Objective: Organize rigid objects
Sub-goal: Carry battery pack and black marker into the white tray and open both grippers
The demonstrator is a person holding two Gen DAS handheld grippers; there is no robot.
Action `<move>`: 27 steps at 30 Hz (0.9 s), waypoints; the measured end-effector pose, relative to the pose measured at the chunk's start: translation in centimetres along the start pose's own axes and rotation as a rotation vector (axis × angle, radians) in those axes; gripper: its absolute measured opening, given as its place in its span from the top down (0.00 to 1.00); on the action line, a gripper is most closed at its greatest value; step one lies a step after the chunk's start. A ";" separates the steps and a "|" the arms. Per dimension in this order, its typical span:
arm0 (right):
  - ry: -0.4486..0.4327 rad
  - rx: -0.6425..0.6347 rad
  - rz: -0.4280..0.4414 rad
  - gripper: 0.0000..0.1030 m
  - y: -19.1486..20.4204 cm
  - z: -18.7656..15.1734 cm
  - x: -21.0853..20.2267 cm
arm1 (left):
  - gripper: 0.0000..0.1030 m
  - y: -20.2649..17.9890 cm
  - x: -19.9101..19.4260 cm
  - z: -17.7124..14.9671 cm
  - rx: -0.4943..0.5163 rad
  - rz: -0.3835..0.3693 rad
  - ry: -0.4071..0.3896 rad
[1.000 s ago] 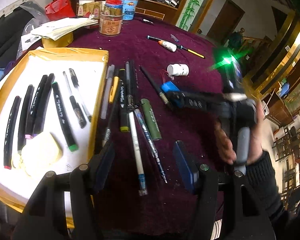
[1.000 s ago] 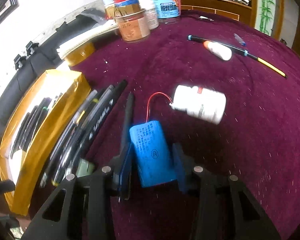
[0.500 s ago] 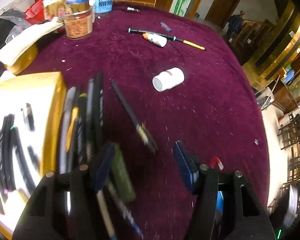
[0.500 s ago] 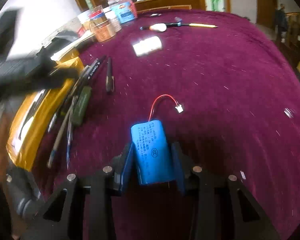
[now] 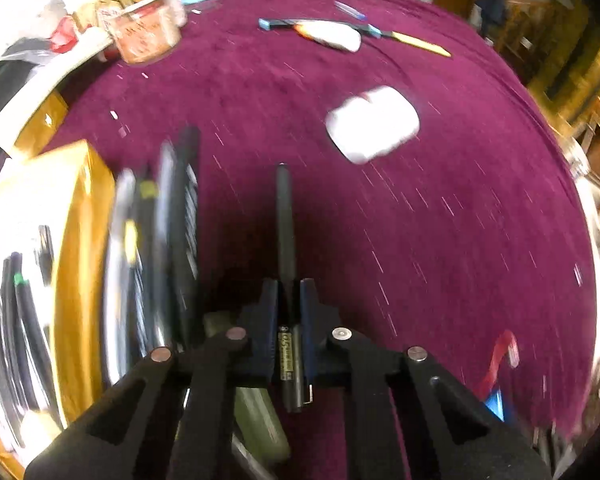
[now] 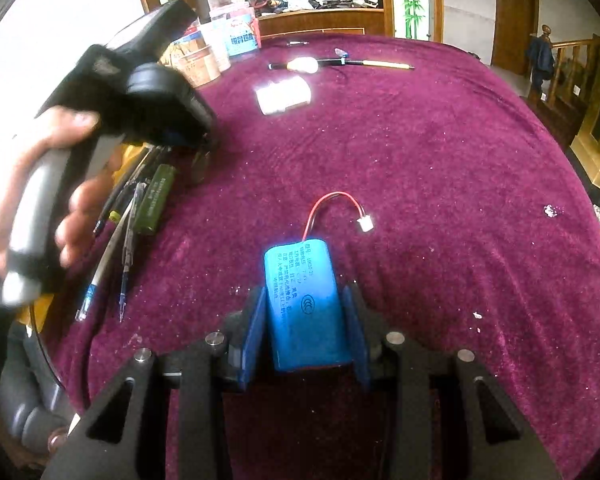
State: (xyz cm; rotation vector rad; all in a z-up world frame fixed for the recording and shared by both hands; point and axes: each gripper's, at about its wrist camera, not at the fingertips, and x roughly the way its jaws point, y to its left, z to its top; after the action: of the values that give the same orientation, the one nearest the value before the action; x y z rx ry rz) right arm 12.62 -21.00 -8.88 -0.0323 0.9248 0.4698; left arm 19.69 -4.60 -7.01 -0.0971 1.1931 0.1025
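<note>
A round table covered in maroon cloth (image 6: 440, 160) carries scattered stationery. The left gripper (image 5: 287, 300) has its blue pads pressed tight on a black pen (image 5: 284, 224). The pen's long axis runs straight ahead, in line with the fingers, its far end pointing toward the middle of the table and its labelled end reaching back between the jaws. Just to the pen's left lies a row of pens (image 5: 160, 240), parallel to it, and beyond them, at the table's left edge, sits a gold-rimmed tray (image 5: 80, 248) holding black markers (image 5: 16, 320). So the tray lies to the left of the held pen, across the row; the left hand is the nearer one.

The right gripper (image 6: 305, 320) is about half open, its pads clamped on the sides of a blue battery pack (image 6: 304, 304), which points forward with its red and black lead (image 6: 332, 204) trailing ahead on the cloth. A white bottle (image 6: 284, 94) lies on its side toward the far edge.
</note>
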 end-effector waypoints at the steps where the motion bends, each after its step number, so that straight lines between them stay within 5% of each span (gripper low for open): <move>1: -0.004 0.000 -0.001 0.66 0.0 -0.1 0.0 | 0.93 -0.4 -0.4 -1.0 0.020 -0.017 0.009; 6: -0.009 -0.003 0.000 0.66 0.1 -0.2 0.0 | 0.92 -2.4 -2.6 -6.9 0.148 -0.074 -0.026; 11: -0.008 -0.025 -0.045 0.66 0.9 -0.3 0.1 | 0.92 -1.1 -2.6 -7.3 0.078 -0.127 -0.066; 16: -0.027 -0.071 -0.104 0.67 2.0 -0.6 0.0 | 0.92 -1.5 -2.6 -7.9 0.124 -0.091 -0.106; 21: -0.035 0.009 -0.016 0.68 0.5 -0.3 -0.4 | 0.92 -1.2 -3.4 -7.3 0.076 -0.137 -0.103; 27: -0.078 0.041 0.038 0.68 0.7 0.0 -1.8 | 0.92 0.7 -8.0 -8.6 0.023 -0.191 -0.205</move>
State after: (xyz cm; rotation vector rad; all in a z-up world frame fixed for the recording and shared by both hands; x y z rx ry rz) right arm 11.44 -21.06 -7.38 0.0408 0.8596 0.4838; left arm 8.77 -5.23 -2.66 -0.1751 0.9746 -0.0678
